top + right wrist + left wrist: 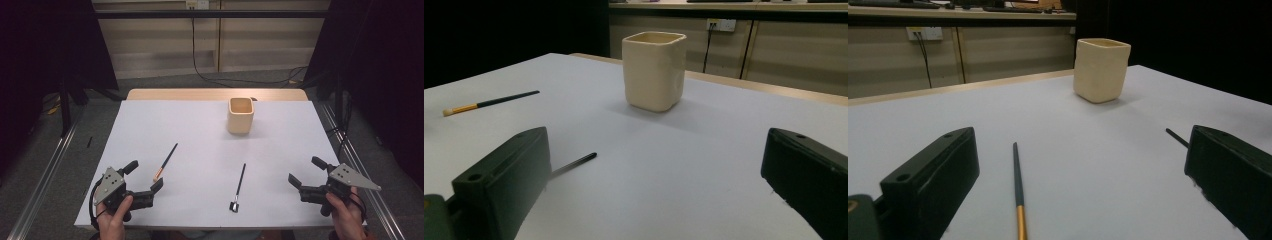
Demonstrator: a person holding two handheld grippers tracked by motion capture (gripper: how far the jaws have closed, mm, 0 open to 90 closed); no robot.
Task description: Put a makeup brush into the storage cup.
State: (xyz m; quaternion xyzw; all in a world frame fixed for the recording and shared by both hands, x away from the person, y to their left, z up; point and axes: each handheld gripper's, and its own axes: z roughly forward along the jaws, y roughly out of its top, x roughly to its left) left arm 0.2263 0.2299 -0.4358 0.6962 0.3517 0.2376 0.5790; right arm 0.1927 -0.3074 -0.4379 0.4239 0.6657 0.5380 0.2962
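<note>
Both grippers rest at the frame's lower corners, left gripper [145, 177] and right gripper [305, 173] with jaws spread wide, holding nothing; two brushes, gold-banded brush [165, 161] and black brush [238, 186], lie between them.

The table [200, 125] carried a white sheet [280, 200]; on it stood a cream cup [240, 115] and lay two brushes, gold-banded [165, 161] and black [239, 185].

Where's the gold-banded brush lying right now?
In the high view the gold-banded brush lies on the white table, left of centre, just ahead of the open left tool, well short of the beige cup.
</note>
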